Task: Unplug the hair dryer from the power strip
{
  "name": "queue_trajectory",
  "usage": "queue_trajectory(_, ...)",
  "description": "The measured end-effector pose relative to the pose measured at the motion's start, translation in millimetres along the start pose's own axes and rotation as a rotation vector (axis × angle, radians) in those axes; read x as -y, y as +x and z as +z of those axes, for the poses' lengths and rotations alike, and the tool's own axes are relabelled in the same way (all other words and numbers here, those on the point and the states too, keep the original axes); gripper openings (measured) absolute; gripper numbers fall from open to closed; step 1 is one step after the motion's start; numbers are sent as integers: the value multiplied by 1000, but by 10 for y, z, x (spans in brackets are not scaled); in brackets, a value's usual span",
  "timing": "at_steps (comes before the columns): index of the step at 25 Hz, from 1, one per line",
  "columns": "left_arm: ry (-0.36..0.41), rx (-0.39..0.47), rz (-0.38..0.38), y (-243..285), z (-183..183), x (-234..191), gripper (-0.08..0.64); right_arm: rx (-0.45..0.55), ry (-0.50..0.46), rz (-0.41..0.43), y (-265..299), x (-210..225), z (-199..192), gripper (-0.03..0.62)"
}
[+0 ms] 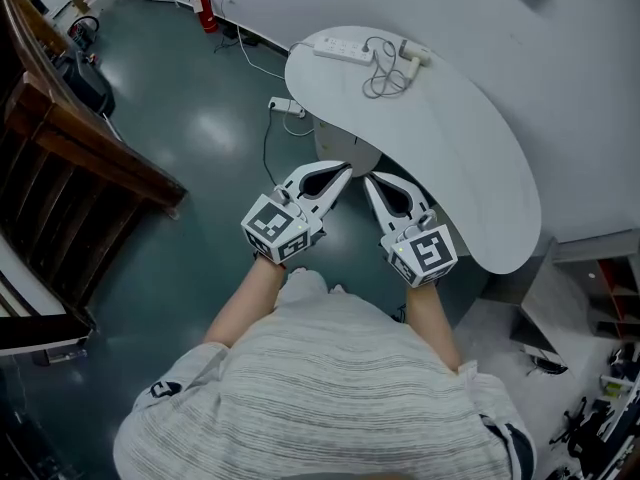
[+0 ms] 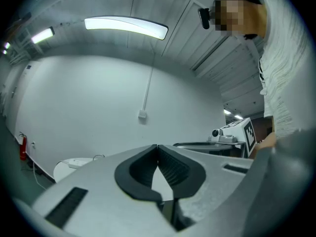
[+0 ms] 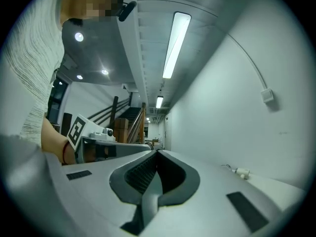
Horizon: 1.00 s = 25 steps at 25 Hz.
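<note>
A white power strip (image 1: 343, 49) lies at the far end of the white oval table (image 1: 470, 158). Beside it is a small white hair dryer (image 1: 414, 54), its grey cord (image 1: 384, 76) coiled between them. In the right gripper view the hair dryer (image 3: 242, 172) shows far off on the table. Both grippers hover side by side over the floor by the table's near edge, well short of the strip. My left gripper (image 1: 343, 171) (image 2: 157, 146) is shut with nothing in it. My right gripper (image 1: 370, 180) (image 3: 157, 152) is also shut and holds nothing.
A second power strip (image 1: 285, 106) with a cable lies on the green floor under the table's edge. A red fire extinguisher (image 1: 207, 12) stands by the far wall. A dark wooden railing (image 1: 90, 138) runs along the left. Shelving and clutter (image 1: 610, 368) sit at the right.
</note>
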<state>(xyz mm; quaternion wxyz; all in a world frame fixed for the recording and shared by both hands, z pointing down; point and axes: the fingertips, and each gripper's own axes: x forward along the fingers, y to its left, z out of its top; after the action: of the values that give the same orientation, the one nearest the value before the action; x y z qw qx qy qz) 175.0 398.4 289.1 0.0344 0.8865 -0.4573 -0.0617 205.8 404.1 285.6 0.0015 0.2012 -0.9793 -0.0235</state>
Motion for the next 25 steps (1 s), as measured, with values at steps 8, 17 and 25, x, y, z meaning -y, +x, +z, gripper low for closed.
queue_trajectory(8, 8, -12, 24, 23, -43, 26, 8, 30, 43, 17, -69, 48, 13, 28)
queue_trajectory(17, 15, -10, 42, 113, 4, -315, 8, -7, 56, -12, 188, 288, -76, 28)
queue_trajectory(25, -3, -17, 24, 257, -24, -970, 8, -51, 38, -36, 780, 544, -199, 28)
